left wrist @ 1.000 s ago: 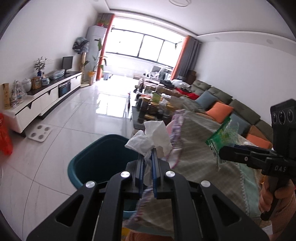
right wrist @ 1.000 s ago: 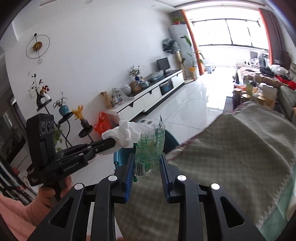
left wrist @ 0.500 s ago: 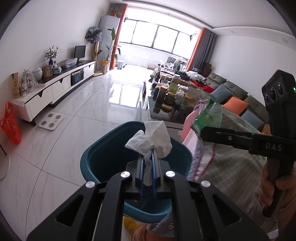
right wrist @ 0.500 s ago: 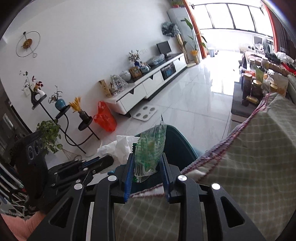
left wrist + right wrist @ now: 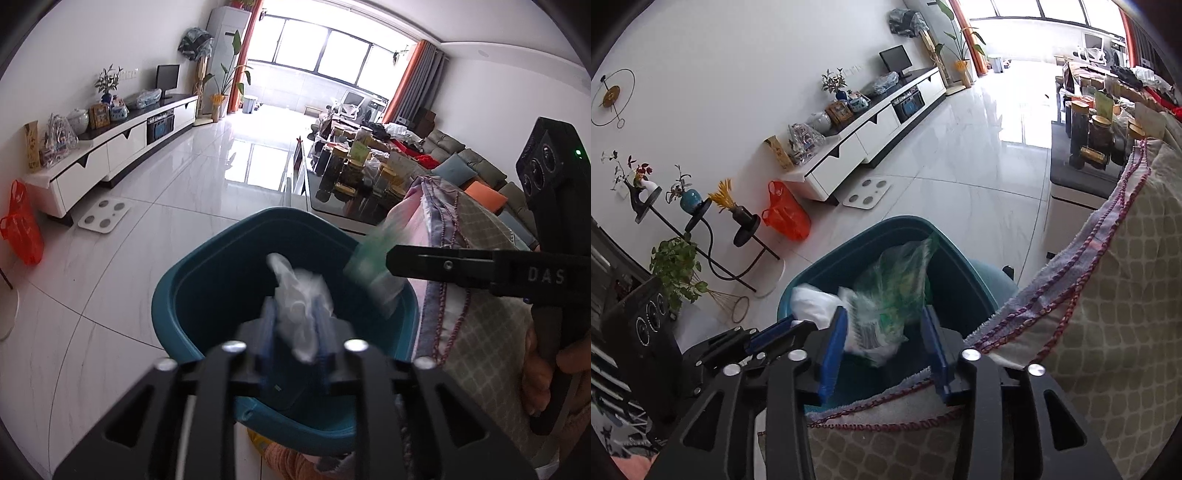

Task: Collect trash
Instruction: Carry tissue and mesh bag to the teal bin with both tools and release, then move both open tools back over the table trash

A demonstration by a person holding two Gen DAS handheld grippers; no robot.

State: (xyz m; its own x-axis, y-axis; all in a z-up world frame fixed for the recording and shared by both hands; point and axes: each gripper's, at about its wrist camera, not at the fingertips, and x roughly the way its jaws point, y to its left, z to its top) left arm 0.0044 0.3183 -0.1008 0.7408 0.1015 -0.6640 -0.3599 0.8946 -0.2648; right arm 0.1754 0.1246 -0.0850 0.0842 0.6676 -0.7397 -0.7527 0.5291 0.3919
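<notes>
Over the mouth of the teal bin [image 5: 207, 280], both tongs tilted downward, side by side. Between the blue pads [image 5: 266, 325] of the left gripper [image 5: 295, 332], a crumpled white tissue [image 5: 301, 295], blurred, its upper part poking beyond the fingertips and hanging above the bin's dark interior. Jaws of that gripper opening; pads close beside the tissue on both sides, whether still pressing on it impossible to tell through the blur. Seen from the right wrist, the same tissue [image 5: 816, 302] showing as a white wad just left of the right tongs, inside the bin's rim [image 5: 897, 223].

Between the fingers of the right gripper [image 5: 882, 332], a green and clear plastic wrapper [image 5: 890, 295], a barcode on its lower part, leaning against the left blue pad [image 5: 834, 343] and well clear of the right one. Jaws opening here too, wide gap on the right side, wrapper loose rather than clamped, lying over the bin's opening. From the left wrist, the wrapper [image 5: 369, 258] appearing as a green blur at the tip of the right tongs, above the bin's right edge.

Immediately right of the bin, a checked cloth with a purple stitched hem [image 5: 1089, 295], draped and touching the bin's side. Beyond the bin, pale glossy floor tiles [image 5: 177, 192], a white scale [image 5: 104, 216] lying flat, an orange plastic bag [image 5: 785, 218] beside the low white cabinet [image 5: 871, 136].
</notes>
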